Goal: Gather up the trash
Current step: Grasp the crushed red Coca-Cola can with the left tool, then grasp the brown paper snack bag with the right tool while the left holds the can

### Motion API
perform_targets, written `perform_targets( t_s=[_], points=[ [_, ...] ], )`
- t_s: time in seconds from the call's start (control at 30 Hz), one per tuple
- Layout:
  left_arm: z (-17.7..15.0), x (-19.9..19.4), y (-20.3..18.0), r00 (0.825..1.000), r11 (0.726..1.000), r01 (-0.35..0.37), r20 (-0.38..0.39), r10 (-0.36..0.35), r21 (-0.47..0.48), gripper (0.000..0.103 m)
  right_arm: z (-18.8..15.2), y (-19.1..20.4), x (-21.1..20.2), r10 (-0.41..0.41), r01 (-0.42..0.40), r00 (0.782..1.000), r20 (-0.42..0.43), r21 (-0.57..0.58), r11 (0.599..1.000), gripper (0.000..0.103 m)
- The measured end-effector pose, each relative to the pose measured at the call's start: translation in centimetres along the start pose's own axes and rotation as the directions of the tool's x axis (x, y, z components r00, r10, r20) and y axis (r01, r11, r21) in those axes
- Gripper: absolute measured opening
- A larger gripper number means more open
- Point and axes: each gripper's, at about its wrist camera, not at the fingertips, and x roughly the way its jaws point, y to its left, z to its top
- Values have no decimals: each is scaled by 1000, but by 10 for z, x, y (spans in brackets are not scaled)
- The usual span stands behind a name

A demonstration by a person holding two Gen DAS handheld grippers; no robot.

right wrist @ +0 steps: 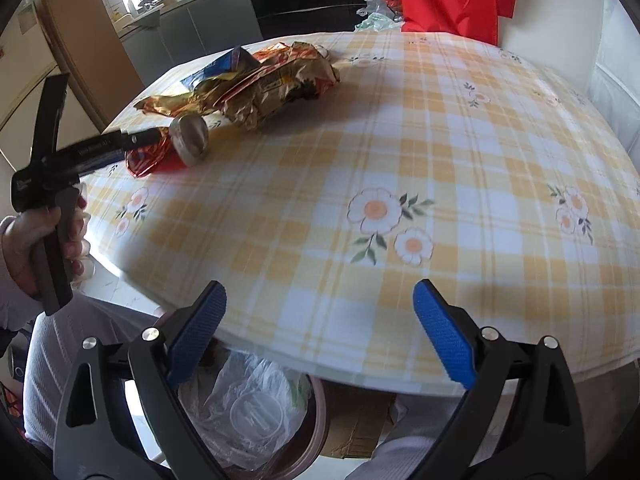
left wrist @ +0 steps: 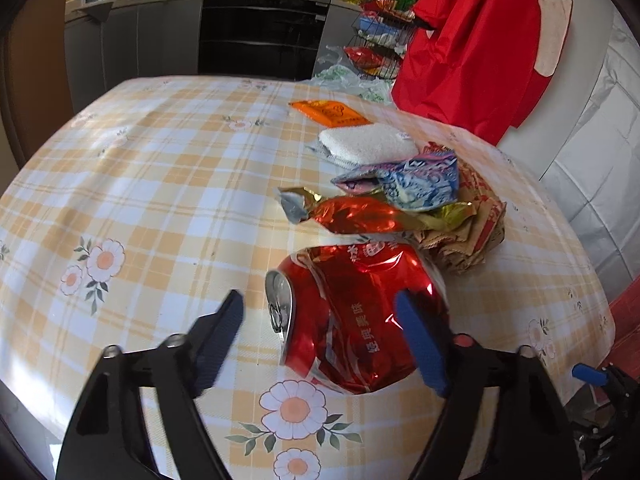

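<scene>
A crushed red drink can [left wrist: 352,320] lies on its side on the yellow checked tablecloth [left wrist: 160,180], between the jaws of my left gripper [left wrist: 320,304]. The right pad [left wrist: 420,340] is against the can's side; the left pad [left wrist: 220,340] stands a little off the can's top, so the jaws are open around it. Behind the can lie a red foil wrapper [left wrist: 352,216], a blue wrapper [left wrist: 416,184] and crumpled brown paper [left wrist: 468,240]. My right gripper [right wrist: 320,292] is open and empty over the table's near edge. From there the can [right wrist: 160,156] shows at the left.
A white sponge [left wrist: 368,144] and an orange packet [left wrist: 330,112] lie farther back. A red cloth [left wrist: 480,40] hangs at the far right. Below the table edge stand a bin lined with a clear plastic bag [right wrist: 248,408] and some cardboard [right wrist: 356,428]. A hand [right wrist: 24,248] holds the left gripper's handle.
</scene>
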Motion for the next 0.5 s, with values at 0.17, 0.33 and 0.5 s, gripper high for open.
perform_targets(
  t_s=[0.17, 0.33, 0.5],
  points=[
    [-8, 0, 10, 1000, 1000, 19, -14, -19, 3, 33, 19, 0, 0, -8, 8, 1000, 25, -20, 1000, 93],
    [-19, -26, 21, 999, 999, 30, 41, -31, 26, 31, 45, 4, -2, -12, 15, 998, 59, -51, 999, 93],
    [-33, -53, 38, 996, 999, 34, 82, -32, -17, 31, 71, 15, -1, 19, -13, 996, 82, -79, 997, 92]
  ],
)
